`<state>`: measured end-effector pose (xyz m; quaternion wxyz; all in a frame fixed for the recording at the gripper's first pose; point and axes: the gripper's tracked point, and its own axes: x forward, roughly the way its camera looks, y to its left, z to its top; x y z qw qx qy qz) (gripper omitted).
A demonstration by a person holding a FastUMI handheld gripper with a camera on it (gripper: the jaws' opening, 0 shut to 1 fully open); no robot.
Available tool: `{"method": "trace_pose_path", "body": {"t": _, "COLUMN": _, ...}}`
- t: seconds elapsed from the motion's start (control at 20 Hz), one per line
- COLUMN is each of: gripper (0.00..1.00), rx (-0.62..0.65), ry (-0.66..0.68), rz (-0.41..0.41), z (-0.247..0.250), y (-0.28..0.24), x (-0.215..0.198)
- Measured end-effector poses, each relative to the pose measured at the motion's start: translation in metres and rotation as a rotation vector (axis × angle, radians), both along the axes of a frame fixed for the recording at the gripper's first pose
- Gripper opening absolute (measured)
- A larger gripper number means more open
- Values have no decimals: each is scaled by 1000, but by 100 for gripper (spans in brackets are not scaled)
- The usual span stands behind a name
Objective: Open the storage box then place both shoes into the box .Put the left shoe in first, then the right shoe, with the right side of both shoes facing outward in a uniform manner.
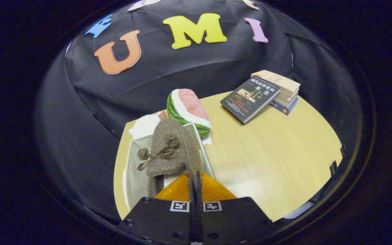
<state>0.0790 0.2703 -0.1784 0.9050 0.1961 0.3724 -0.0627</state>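
A brown fuzzy shoe [175,149] with a bow and two pom-poms hangs toe-forward over the open white storage box [129,170]. My gripper [195,185] is shut on the right edge of the shoe's opening, with the fingers almost touching. The shoe covers most of the box's inside, so whether anything lies under it is hidden. Whether its sole rests on the box floor cannot be told.
A watermelon-slice plush [189,110] lies just beyond the box, beside something white [145,125]. A stack of books [262,95] sits far off to the right on the wooden table [274,153]. Black cloth wall stands close behind and left of the box.
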Motion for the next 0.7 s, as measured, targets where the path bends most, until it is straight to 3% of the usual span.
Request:
{"method": "trace_pose_path", "body": {"t": 0.3, "gripper": 0, "rx": -139, "ry": -6, "rz": -18, "z": -20, "y": -1, "x": 2}}
{"method": "trace_pose_path", "body": {"t": 0.7, "gripper": 2, "rx": -181, "ry": 24, "rz": -29, "z": -40, "y": 8, "x": 4}}
